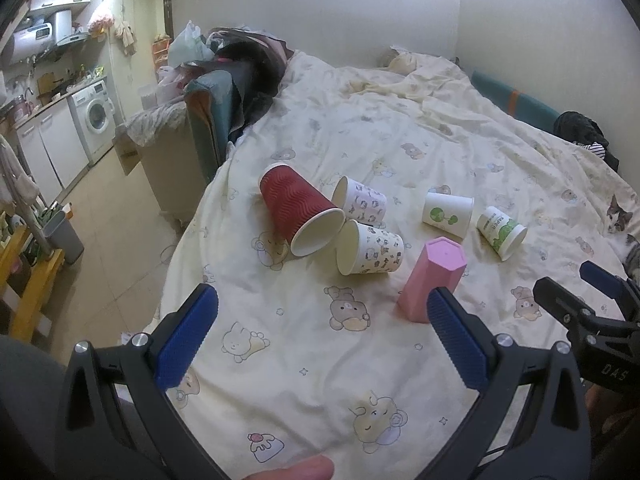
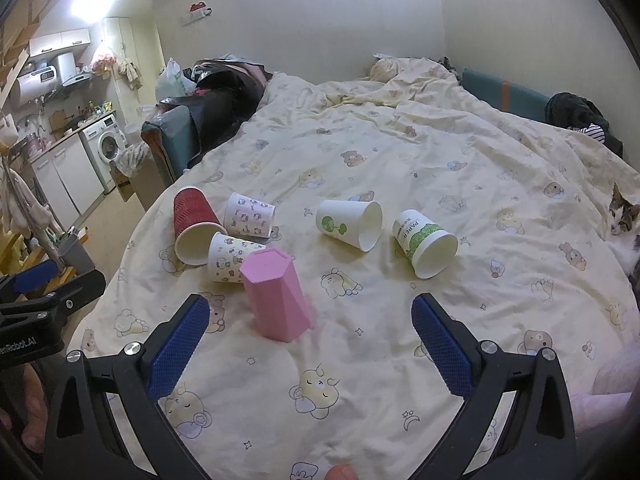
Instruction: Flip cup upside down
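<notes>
pink cup (image 2: 277, 294) inverted | green cup (image 2: 425, 242) reads "PAPER", rest blurred | both fingers wide, empty

In the left wrist view the pink cup (image 1: 432, 280) has its lower right corner hidden behind a blue finger pad (image 1: 456, 340), and the right gripper (image 1: 600, 292) is cut off by the frame edge. The cat (image 2: 622, 220) is cropped at the right edge in both views. The kitchen counter (image 2: 60, 136) clutter is too small to make out.
</notes>
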Available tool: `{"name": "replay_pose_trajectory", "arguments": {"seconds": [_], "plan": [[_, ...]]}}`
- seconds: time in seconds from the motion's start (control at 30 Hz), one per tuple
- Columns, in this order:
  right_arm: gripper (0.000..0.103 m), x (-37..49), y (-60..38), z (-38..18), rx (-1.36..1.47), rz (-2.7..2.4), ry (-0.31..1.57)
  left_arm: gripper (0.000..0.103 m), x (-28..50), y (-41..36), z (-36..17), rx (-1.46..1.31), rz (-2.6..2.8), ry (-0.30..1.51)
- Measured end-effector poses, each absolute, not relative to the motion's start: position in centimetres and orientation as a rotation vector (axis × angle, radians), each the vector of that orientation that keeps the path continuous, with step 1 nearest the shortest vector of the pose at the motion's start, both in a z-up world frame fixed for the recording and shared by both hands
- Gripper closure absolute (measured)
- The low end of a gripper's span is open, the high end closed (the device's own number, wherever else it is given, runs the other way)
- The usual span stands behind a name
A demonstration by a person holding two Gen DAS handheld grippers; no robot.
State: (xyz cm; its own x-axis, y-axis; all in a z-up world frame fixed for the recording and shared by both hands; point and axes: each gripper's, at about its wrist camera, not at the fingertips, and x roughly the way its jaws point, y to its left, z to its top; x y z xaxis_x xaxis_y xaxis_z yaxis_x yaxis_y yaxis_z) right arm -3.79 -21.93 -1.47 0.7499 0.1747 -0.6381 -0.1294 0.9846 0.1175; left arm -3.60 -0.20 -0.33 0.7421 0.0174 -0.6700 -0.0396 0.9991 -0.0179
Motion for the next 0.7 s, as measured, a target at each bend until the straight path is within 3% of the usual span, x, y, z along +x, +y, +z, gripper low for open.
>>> {"name": "replay_pose_trajectory", "arguments": {"seconds": [0.7], "plan": [[0.0,-3.76,-22.16,-1.37,0.072,0.17,0.698,0.0,-3.45,-0.4,-0.66,-0.032,0.037,0.746]]}}
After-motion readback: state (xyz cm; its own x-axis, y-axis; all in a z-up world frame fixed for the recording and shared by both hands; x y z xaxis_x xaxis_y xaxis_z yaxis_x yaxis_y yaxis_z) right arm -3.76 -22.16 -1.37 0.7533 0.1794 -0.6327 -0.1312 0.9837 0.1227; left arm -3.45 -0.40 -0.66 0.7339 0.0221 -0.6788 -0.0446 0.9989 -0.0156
